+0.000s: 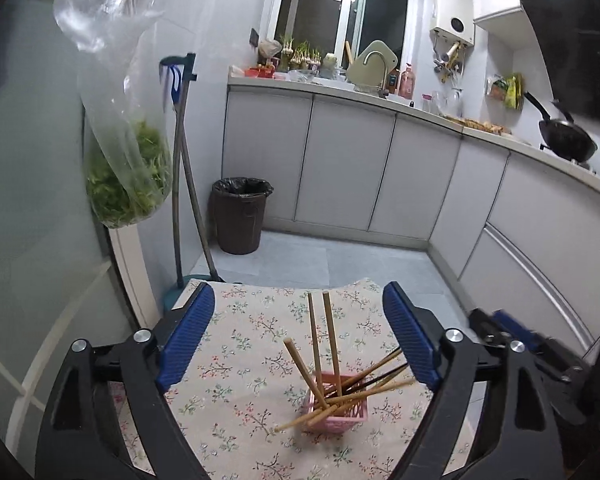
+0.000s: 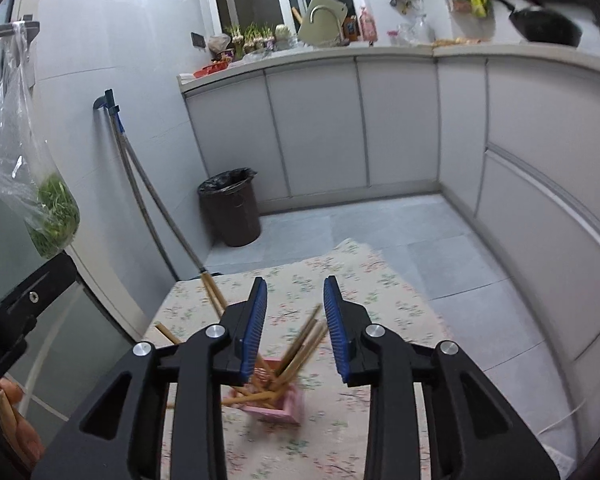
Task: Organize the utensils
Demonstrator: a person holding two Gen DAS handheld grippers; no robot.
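Most chopsticks (image 1: pixel 332 364) stand splayed in the pink holder (image 1: pixel 342 416) on the cloth (image 1: pixel 240 360), both grippers, left (image 1: pixel 300 344) and right (image 2: pixel 296 330), hang open and empty above it, and no strays show, so I'd call this nearly done.

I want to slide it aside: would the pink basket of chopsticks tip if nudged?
Probably. The pink basket looks small and light, and the chopsticks stand much taller than it, leaning outward. The cloth beneath may snag it, so push low.
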